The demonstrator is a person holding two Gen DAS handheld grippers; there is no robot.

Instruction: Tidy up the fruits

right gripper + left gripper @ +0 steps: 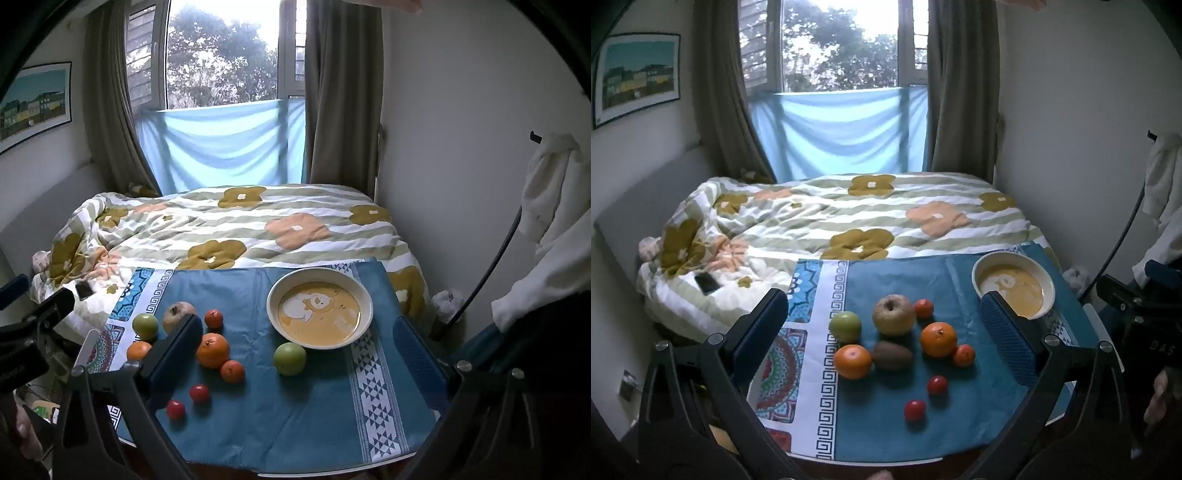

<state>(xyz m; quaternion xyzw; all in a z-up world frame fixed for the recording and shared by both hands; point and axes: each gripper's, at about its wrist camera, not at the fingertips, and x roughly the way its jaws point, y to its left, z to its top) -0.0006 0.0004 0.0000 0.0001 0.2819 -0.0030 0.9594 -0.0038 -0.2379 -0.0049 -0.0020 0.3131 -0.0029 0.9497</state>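
- While both grippers hang above the blue tablecloth [295, 413], their jaws stand spread wide with nothing between them: the left gripper [886, 317] frames the fruit cluster, the right gripper [299, 339] frames the bowl [320, 307].
- Fruit lies loose on the cloth, none in the bowl: a brownish apple [894, 314], a kiwi [892, 355], two large oranges [938, 339], a green fruit [845, 326], small tangerines [963, 355] and two red cherry tomatoes [915, 410].
- A second green fruit [290, 358] sits just beside the bowl's near rim, seen only from the right wrist.
- From the right wrist, the near finger hides the kiwi and part of the apple.
- From the left wrist, a finger covers the bowl's near edge.
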